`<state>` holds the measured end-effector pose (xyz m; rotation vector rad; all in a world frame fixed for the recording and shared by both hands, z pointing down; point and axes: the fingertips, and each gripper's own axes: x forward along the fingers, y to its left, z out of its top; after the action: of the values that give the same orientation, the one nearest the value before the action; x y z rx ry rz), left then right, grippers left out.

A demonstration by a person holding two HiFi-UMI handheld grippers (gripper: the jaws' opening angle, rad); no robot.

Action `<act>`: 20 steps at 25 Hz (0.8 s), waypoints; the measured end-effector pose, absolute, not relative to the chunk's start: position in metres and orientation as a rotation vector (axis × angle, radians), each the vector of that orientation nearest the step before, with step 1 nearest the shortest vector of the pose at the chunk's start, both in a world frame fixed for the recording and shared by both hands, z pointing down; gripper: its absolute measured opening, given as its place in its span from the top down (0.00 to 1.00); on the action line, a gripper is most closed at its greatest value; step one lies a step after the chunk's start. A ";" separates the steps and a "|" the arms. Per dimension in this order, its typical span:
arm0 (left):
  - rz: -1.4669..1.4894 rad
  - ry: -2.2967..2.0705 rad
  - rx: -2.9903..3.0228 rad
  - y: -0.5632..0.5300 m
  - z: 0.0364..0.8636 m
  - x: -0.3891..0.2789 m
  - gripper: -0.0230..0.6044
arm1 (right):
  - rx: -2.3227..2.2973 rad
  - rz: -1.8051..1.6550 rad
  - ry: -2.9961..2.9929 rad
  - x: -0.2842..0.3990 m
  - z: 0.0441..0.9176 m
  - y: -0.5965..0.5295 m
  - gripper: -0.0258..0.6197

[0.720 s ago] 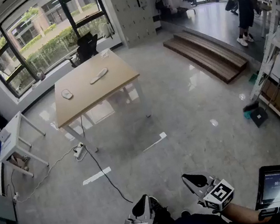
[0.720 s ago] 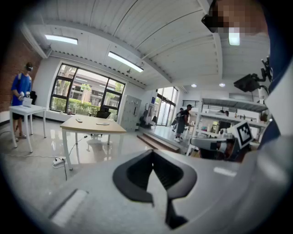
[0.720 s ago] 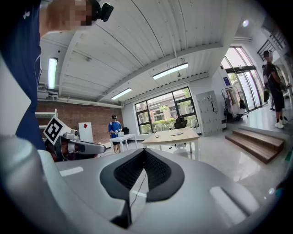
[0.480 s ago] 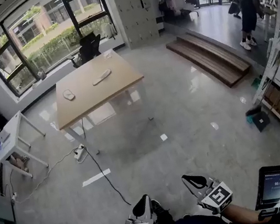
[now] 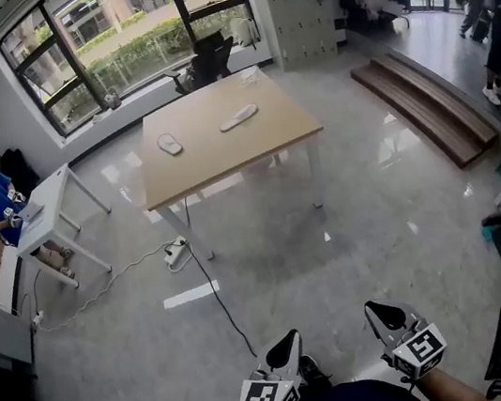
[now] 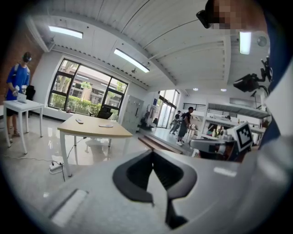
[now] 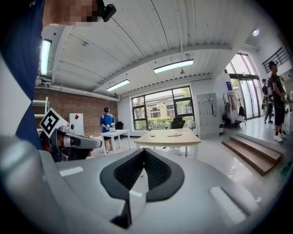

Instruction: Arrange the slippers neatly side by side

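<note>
1. Standing on the grey floor (image 5: 359, 224), the person holds both tongs low and close to the body, well apart from the wooden table (image 5: 224, 156).
2. The left gripper (image 5: 286, 348) is pressed together with nothing in it. The right gripper (image 5: 385, 315) is pressed together and empty too.
3. Two pale slippers lie on the table top, apart from each other. The near slipper (image 5: 170, 143) sits toward the left side, and the far slipper (image 5: 238, 117) lies further back, turned another way.
4. They are probably light, soft and bendy. A pinch on a side edge or the heel rim looks like the best hold.
5. Both are tiny and far off, so toe, heel and which side is up cannot be made out. The person's arms are cut off at the bottom edge.
</note>
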<state>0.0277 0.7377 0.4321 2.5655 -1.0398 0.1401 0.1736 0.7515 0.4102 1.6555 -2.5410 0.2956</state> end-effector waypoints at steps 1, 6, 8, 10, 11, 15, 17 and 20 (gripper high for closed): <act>0.139 -1.032 2.571 0.728 0.433 0.022 0.96 | 1.663 0.274 -2.524 0.168 0.411 0.740 0.95; 0.122 -1.031 2.565 0.688 0.435 -0.006 0.96 | 1.665 0.270 -2.480 0.143 0.418 0.692 0.95; 0.113 -1.062 2.557 0.672 0.434 -0.019 0.96 | 1.653 0.261 -2.471 0.133 0.421 0.674 0.95; 0.101 -1.087 2.550 0.658 0.435 -0.032 0.96 | 1.637 0.242 -2.468 0.119 0.425 0.658 0.95; 0.096 -1.096 2.543 0.652 0.437 -0.038 0.96 | 1.620 0.231 -2.470 0.111 0.426 0.651 0.95; 0.075 -1.124 2.506 0.630 0.442 -0.053 0.96 | 1.538 0.213 -2.493 0.086 0.428 0.627 0.95; 0.069 -1.139 2.498 0.620 0.442 -0.059 0.96 | 1.514 0.223 -2.499 0.079 0.426 0.615 0.95; 0.068 -1.161 2.482 0.603 0.443 -0.066 0.96 | 1.478 0.238 -2.546 0.067 0.424 0.597 0.95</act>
<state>-0.0665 0.6032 0.4434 2.4820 -1.1611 0.0675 0.0671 0.5966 0.4240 1.4781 -2.5464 0.2383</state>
